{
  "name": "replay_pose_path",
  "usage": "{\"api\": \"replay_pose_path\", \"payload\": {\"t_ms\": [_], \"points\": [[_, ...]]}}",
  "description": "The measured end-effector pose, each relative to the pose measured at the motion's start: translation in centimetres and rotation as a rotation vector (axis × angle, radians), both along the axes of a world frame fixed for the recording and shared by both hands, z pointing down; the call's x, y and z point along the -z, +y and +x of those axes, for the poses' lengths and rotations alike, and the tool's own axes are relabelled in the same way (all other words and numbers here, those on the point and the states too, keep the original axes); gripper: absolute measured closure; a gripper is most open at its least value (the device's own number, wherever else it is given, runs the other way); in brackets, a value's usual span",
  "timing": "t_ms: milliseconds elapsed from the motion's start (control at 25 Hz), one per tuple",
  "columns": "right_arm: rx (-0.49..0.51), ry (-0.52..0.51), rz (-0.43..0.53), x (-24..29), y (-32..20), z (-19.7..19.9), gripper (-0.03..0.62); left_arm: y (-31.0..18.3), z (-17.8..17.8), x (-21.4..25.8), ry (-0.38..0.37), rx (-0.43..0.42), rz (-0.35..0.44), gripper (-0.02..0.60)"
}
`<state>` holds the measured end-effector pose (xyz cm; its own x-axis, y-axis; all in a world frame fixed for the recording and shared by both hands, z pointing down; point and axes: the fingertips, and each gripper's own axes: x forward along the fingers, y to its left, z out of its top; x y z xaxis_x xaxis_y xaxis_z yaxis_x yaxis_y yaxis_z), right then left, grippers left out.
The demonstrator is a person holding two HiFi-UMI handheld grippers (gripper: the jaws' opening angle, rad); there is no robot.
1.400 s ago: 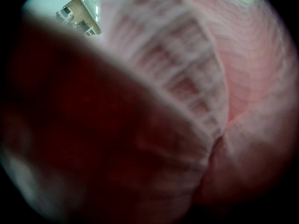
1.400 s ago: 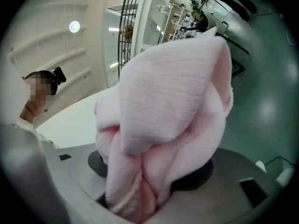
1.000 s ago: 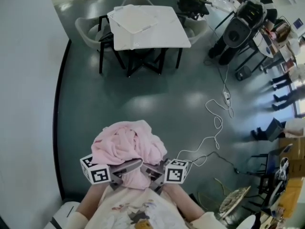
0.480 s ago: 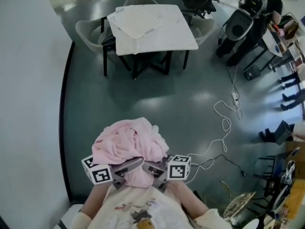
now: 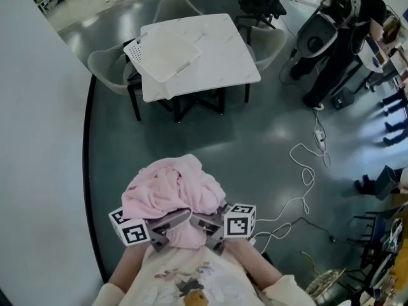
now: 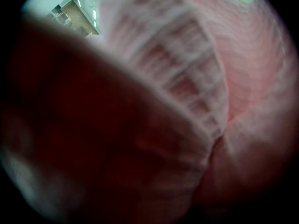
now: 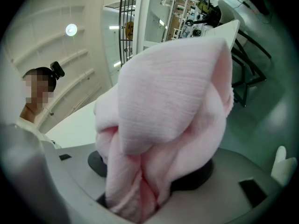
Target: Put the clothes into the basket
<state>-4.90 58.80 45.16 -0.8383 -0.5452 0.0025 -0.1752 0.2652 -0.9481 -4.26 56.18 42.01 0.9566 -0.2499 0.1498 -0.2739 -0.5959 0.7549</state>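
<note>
I hold a bundle of pink clothes (image 5: 172,193) up in front of the person's chest. My left gripper (image 5: 178,220) comes in from the left and my right gripper (image 5: 203,224) from the right, and both are shut on the bundle's underside. In the right gripper view the pink clothes (image 7: 163,125) bulge up out of the right gripper (image 7: 135,204) between its pads. Pink cloth (image 6: 196,78) fills the left gripper view and hides that gripper's jaws. A white perforated basket (image 5: 162,55) lies on the white table (image 5: 217,62) well ahead.
Grey chairs (image 5: 105,69) stand around the table. A curved white wall (image 5: 38,139) runs along the left. A white cable (image 5: 306,177) trails over the dark floor at the right. A black office chair (image 5: 319,37) and standing people (image 5: 357,11) are at the far right.
The table and basket have drifted lower and larger in the head view as the person comes nearer. The bundle stays held the same way in both grippers.
</note>
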Motion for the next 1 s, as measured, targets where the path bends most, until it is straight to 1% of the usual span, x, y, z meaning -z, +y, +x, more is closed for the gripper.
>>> {"api": "replay_pose_path", "payload": {"t_ms": [160,400,640,800,1000], "points": [[0.035,-0.003,0.012,0.1,-4.0,2.3,0.316,-4.0,2.2,0.1,-0.001,0.036,0.013,0.1],[0.08,-0.011,-0.004,-0.2,-7.3,3.3,0.316,-7.4,3.1,-0.3,-0.007,0.086,-0.003,0.1],[0.084,-0.009,-0.014,-0.3,-10.4,4.1,0.316,-10.4,3.8,-0.4,-0.004,0.089,-0.013,0.1],[0.075,0.002,-0.022,-1.2,-14.3,4.3,0.316,-14.4,4.1,-1.2,0.005,0.083,-0.023,0.1],[0.065,0.018,-0.028,-0.9,-19.8,4.1,0.316,-19.9,3.8,-1.1,0.01,0.073,-0.031,0.1]]}}
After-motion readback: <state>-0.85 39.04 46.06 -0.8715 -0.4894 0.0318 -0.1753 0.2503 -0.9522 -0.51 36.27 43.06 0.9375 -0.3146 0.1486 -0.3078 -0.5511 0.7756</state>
